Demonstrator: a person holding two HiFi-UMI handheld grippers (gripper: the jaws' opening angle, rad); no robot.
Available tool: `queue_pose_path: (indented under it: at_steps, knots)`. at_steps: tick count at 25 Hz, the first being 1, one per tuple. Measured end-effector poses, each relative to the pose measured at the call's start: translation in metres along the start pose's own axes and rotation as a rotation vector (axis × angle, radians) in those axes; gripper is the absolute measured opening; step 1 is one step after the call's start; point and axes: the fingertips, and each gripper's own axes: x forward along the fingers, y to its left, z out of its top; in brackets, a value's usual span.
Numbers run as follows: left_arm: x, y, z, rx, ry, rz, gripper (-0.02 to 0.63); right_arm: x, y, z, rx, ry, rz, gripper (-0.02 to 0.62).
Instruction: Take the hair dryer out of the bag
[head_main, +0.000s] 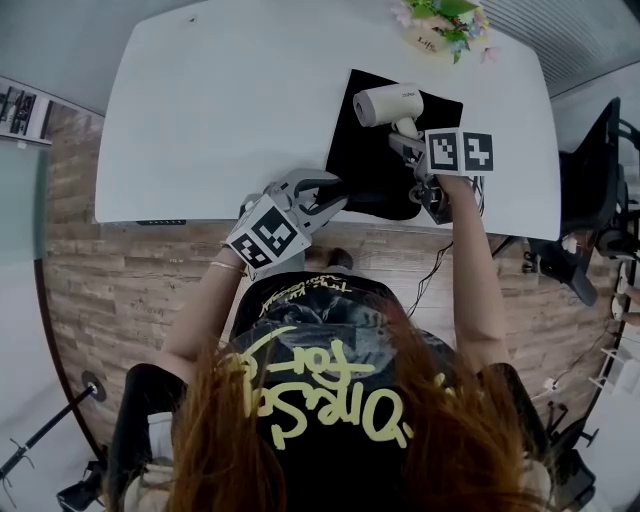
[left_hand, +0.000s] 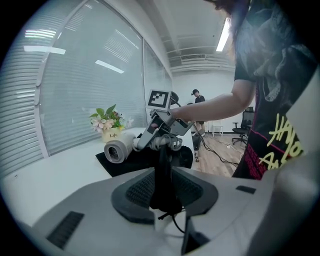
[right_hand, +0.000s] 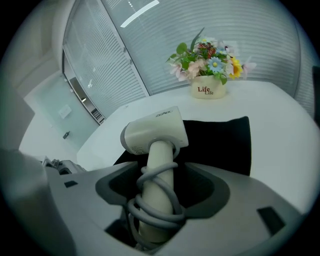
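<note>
Left gripper view puts a narrow fold of the black bag (left_hand: 162, 175) right between the jaws of my left gripper (left_hand: 162, 192). The pads stand slightly apart on either side of it, so I read this tool as released, with the cloth only lying between them. From that fold the bag runs ahead of the tool and spreads flat on the white table (head_main: 220, 110).

My right gripper (right_hand: 157, 200) has the handle of the hair dryer (right_hand: 152, 132) between its jaws, with the grey cord (right_hand: 155, 219) coiled round the handle. I see dark gaps between the pads and the handle, so this tool looks released as well. The dryer is outside the bag: its cream head sits just beyond the jaw tips, over the top face of the bag. The bag looks flat, and I cannot see inside it.

Farther ahead of the right gripper, near the table's far edge, a small pot (right_hand: 207, 89) holds a bunch of mixed flowers.
</note>
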Motion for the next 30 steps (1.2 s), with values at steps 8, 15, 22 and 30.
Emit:
queue_pose_path:
  at_steps: [8, 15, 22, 30]
  knots:
    - [-0.007, 0.003, -0.001, 0.001, 0.011, 0.056, 0.218, -0.031, 0.004, -0.002, 0.052, -0.21, 0.078, 0.323]
    - [-0.021, 0.012, 0.017, -0.031, -0.045, 0.128, 0.264, -0.083, 0.023, -0.004, -0.156, -0.332, 0.031, 0.33]
    - [-0.041, 0.016, 0.077, -0.035, -0.227, 0.204, 0.266, -0.146, 0.045, 0.015, -0.237, -0.591, 0.028, 0.33]
    - [-0.066, 0.01, 0.132, 0.01, -0.346, 0.294, 0.265, -0.201, 0.063, 0.02, -0.307, -0.759, 0.003, 0.33]
